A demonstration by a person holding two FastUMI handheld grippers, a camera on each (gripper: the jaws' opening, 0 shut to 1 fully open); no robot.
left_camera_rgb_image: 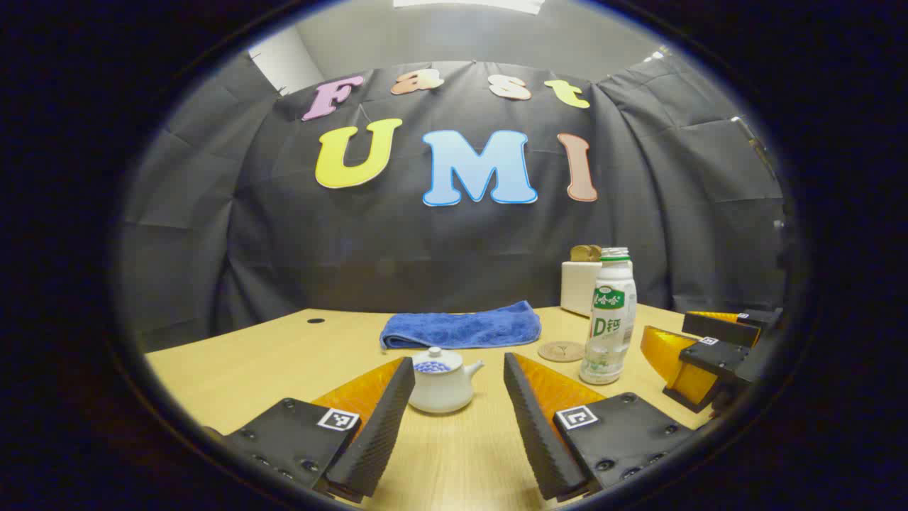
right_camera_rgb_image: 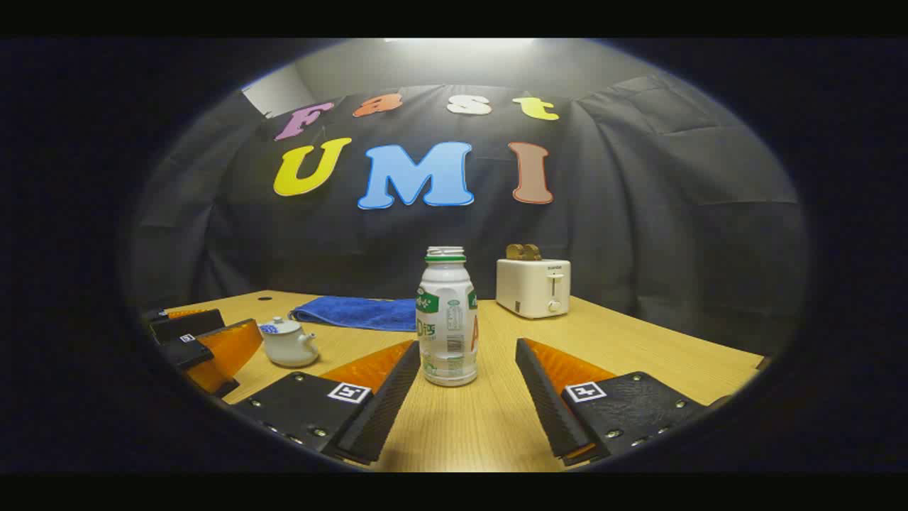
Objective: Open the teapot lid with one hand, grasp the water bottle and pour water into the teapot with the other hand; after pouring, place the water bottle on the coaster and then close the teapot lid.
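Note:
A small white teapot [left_camera_rgb_image: 441, 383] with a blue-patterned lid on it stands on the wooden table, just ahead of my open left gripper [left_camera_rgb_image: 457, 387], whose fingers flank it without touching. To its right stands an uncapped white water bottle [left_camera_rgb_image: 608, 316] with a green label, and a round brown coaster [left_camera_rgb_image: 561, 351] lies beside it. In the right gripper view the bottle [right_camera_rgb_image: 447, 318] stands upright just beyond my open right gripper [right_camera_rgb_image: 468, 369], centred between the fingers. The teapot [right_camera_rgb_image: 287, 343] sits at the left there, next to the left gripper [right_camera_rgb_image: 202, 344].
A folded blue towel [left_camera_rgb_image: 461, 328] lies at the back of the table [left_camera_rgb_image: 284, 355]. A white toaster [right_camera_rgb_image: 533, 286] with toast in it stands at the back right. The right gripper [left_camera_rgb_image: 709, 351] shows at the right edge of the left gripper view.

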